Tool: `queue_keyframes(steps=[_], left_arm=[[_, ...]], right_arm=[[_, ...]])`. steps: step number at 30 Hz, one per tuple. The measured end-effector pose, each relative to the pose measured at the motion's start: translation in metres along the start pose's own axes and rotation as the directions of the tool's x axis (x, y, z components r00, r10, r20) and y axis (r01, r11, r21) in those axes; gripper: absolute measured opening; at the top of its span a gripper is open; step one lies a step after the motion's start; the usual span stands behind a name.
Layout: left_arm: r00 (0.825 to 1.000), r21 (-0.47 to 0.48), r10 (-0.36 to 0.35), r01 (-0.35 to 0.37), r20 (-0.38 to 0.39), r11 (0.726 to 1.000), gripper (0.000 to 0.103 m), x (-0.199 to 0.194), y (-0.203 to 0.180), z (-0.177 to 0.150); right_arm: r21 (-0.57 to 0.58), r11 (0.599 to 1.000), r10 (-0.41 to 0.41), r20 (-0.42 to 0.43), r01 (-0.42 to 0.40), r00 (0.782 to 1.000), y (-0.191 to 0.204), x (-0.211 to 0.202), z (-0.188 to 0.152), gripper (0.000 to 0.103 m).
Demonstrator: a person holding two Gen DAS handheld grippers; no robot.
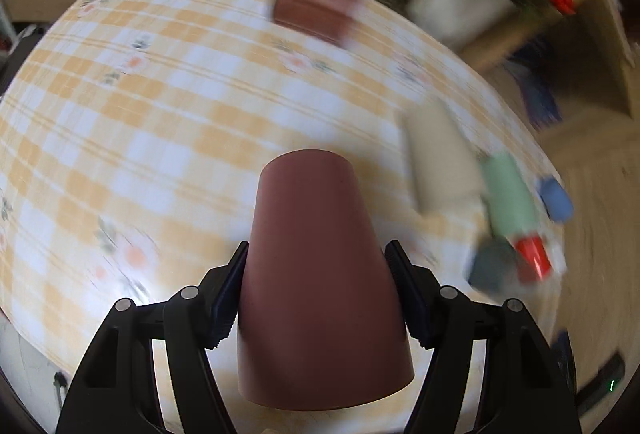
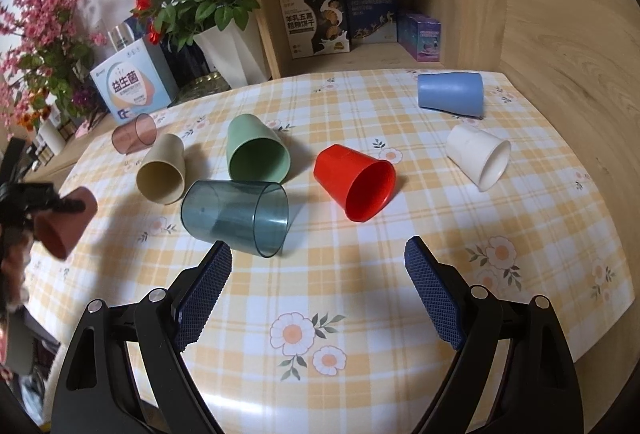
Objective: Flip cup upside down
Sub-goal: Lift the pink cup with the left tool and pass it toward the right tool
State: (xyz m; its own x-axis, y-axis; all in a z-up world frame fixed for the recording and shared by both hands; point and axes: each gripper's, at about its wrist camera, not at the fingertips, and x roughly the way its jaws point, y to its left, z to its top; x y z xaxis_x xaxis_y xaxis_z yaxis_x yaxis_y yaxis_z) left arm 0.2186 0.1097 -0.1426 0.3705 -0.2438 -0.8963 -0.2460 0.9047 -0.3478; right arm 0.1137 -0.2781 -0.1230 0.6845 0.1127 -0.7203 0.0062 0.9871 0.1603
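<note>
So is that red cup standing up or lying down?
Lying down. The red cup rests on its side on the checked tablecloth, its open mouth facing the right gripper.

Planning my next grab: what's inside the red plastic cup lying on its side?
The red plastic cup shows only bare red wall through its open mouth; nothing visible inside. Its deepest bottom is hidden from view.

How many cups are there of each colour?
Brown cup, held in the left gripper: 1
Clear pink cup: 1
Beige cup: 1
Green cup: 1
Clear grey-blue cup: 1
Red cup: 1
White cup: 1
Blue cup: 1
Total: 8
</note>
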Motion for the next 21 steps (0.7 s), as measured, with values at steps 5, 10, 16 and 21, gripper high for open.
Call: queue_keyframes(steps=[5, 10, 16, 21], left_arm=[[0.996, 0.071, -0.080, 0.083, -0.045, 0.994, 0.065, 0.002, -0.050, -0.046], [0.981, 0.154, -0.157, 0.173, -0.113, 0.973, 0.065, 0.011, -0.108, -0.086], [0.962, 0.222, -0.205, 0.243, -0.182, 0.944, 0.065, 0.034, -0.171, -0.121], [0.951, 0.256, -0.201, 0.260, -0.235, 0.931, 0.065, 0.062, -0.212, -0.141]], right_arm=[[0.030, 1.000, -0.001, 0.019, 0.000, 1.000, -0.010, -0.010, -0.001, 0.085], [0.081, 0.996, -0.033, 0.053, 0.029, 0.998, -0.035, -0.025, 0.000, 0.085], [0.139, 0.987, -0.086, 0.069, 0.076, 0.994, -0.074, -0.041, -0.004, 0.085], [0.164, 0.981, -0.117, 0.057, 0.106, 0.992, -0.101, -0.046, -0.010, 0.085]])
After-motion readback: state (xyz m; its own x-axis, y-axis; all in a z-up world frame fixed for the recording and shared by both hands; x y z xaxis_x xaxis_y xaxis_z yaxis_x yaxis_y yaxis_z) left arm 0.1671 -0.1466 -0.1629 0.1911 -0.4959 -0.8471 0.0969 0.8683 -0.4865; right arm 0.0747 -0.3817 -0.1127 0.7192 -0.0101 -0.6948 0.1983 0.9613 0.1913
